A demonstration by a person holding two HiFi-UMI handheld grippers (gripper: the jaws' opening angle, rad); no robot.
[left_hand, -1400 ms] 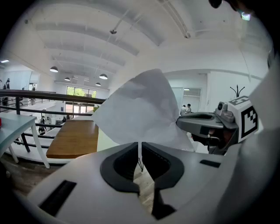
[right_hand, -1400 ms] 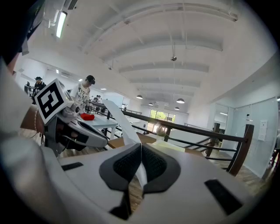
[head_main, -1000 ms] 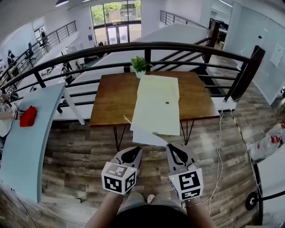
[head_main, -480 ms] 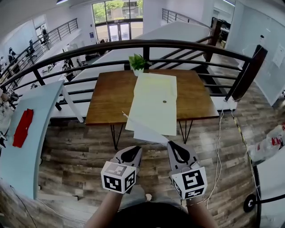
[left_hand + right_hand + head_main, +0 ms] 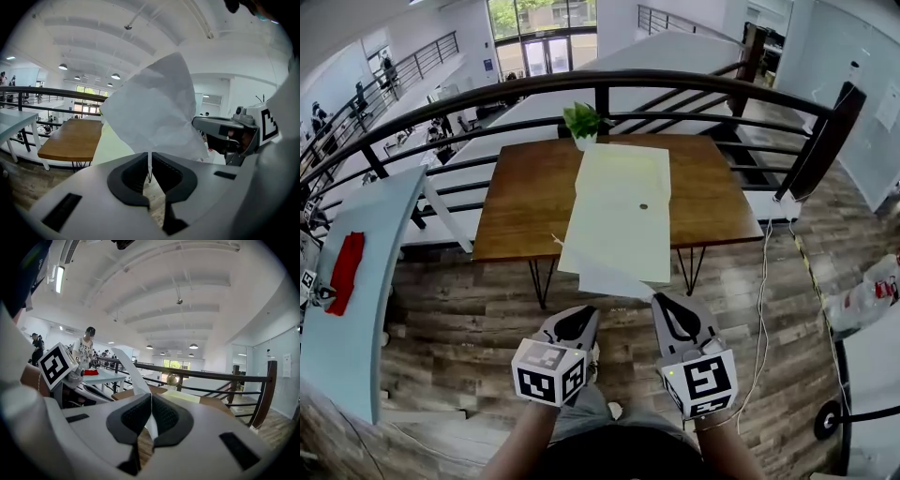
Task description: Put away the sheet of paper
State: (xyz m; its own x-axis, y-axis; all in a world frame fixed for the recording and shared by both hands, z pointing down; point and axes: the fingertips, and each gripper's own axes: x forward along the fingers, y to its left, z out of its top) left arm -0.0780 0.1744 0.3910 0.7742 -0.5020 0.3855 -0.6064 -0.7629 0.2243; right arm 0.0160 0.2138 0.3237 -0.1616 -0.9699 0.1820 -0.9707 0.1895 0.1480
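A white sheet of paper hangs in the air between me and the wooden table, held by both grippers. My left gripper is shut on its lower edge; in the left gripper view the sheet rises from the closed jaws. The right gripper is shut on the sheet's right corner, and in the right gripper view the paper runs up and left from the jaws. A large pale yellow envelope with a small round button lies lengthwise on the table.
A potted plant stands at the table's far edge, in front of a black railing. A light blue table at the left carries a red cloth. A white cable and plastic bags lie on the floor at right.
The table and envelope have come slightly nearer in the head view. Both grippers stay shut on the sheet at about the same spot. The red cloth on the left table now lies stretched out.
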